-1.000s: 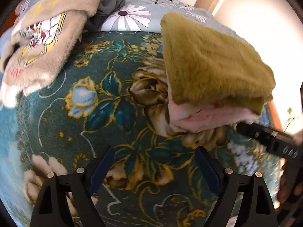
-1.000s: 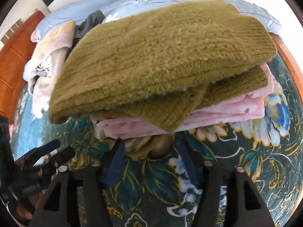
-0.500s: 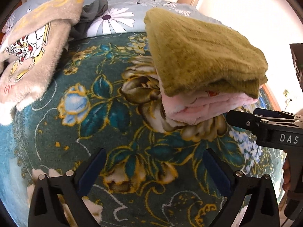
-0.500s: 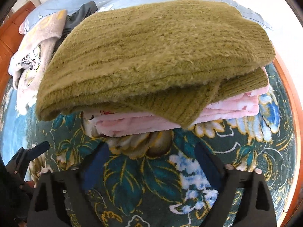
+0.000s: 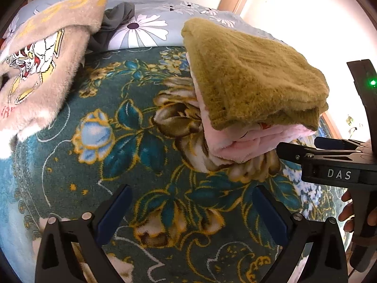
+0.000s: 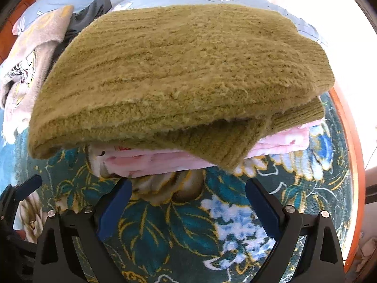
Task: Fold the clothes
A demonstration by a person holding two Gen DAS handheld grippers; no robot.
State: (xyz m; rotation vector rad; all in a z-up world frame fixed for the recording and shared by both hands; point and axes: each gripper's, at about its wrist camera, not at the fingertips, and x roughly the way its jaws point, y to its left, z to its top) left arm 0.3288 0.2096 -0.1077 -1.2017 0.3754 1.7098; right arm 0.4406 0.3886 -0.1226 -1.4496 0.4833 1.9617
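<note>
**A:** Left view first: how's the folding going?

**Me:** My left gripper [image 5: 192,208] is spread wide, holding nothing. Ahead and right: olive sweater [image 5: 249,80] folded on a folded pink garment [image 5: 247,143]. Ahead-left, a beige top [image 5: 40,70] lies rumpled, likely still to do. "DAS" reads on my right gripper [image 5: 329,162].

**A:** Right view?

**Me:** Jaws apart, empty, stack just ahead.

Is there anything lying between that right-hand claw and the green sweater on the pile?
Nothing visible. Only bare floral blanket lies between the open right gripper and the folded olive sweater, which rests on pink clothes.
</note>
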